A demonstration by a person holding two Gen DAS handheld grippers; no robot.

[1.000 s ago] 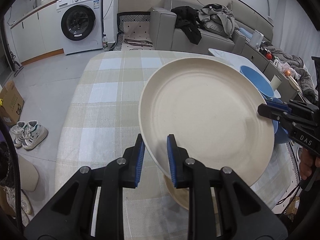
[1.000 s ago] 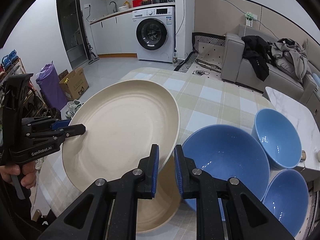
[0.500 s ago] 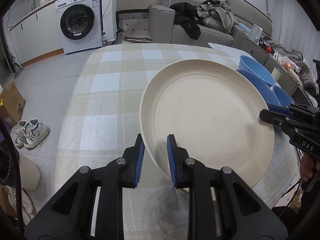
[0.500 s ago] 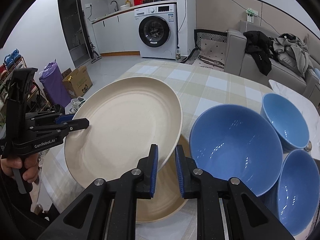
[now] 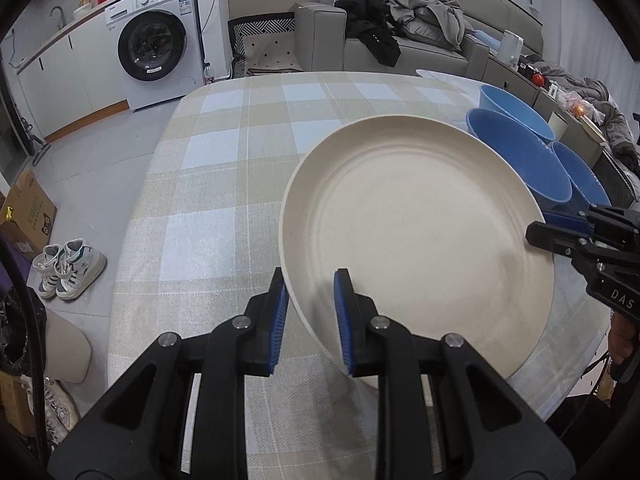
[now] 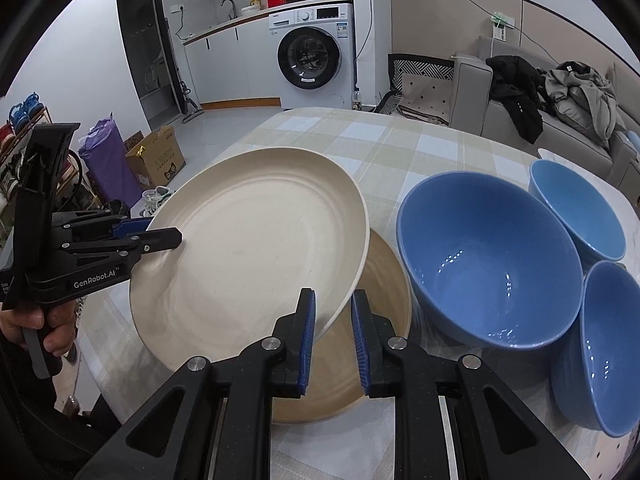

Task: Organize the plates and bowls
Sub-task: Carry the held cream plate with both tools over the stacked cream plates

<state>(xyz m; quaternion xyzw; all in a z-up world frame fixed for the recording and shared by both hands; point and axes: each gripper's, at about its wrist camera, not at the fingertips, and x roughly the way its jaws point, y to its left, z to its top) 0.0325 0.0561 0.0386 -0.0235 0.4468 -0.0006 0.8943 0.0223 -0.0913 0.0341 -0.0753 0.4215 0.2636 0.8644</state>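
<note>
A: Item one, nearest: left hand-held gripper (image 5: pixel 308 320), jaws closed down on the near-left rim of the cream plate (image 5: pixel 416 240). Item two: right hand-held gripper (image 6: pixel 332 332), likewise pinched on the opposite rim of that same plate. Held from both sides, then?

B: Confirmed, one plate, two grips, rim to rim (each wrist view shows the other gripper clamped at the far edge). Plate rides tilted and clear of the tabletop (image 5: pixel 224 184)

A: Item three, directly beneath: tan plate (image 6: pixel 384 344), lying flat on the checked cloth. Relation to the carried plate?

B: The carried one overhangs it, offset toward the left gripper's side; the tan plate shows only under the right-hand edge. My reading is that the stack needs a shift toward the right gripper as it comes down, so the rims line up

A: Item four, just beyond: large blue bowl (image 6: pixel 488 264), close beside the tan plate. Items five and six, farther right: two smaller blue bowls (image 6: pixel 576 208)

B: Noted, the large bowl is the neighbour likely to be clipped
</note>
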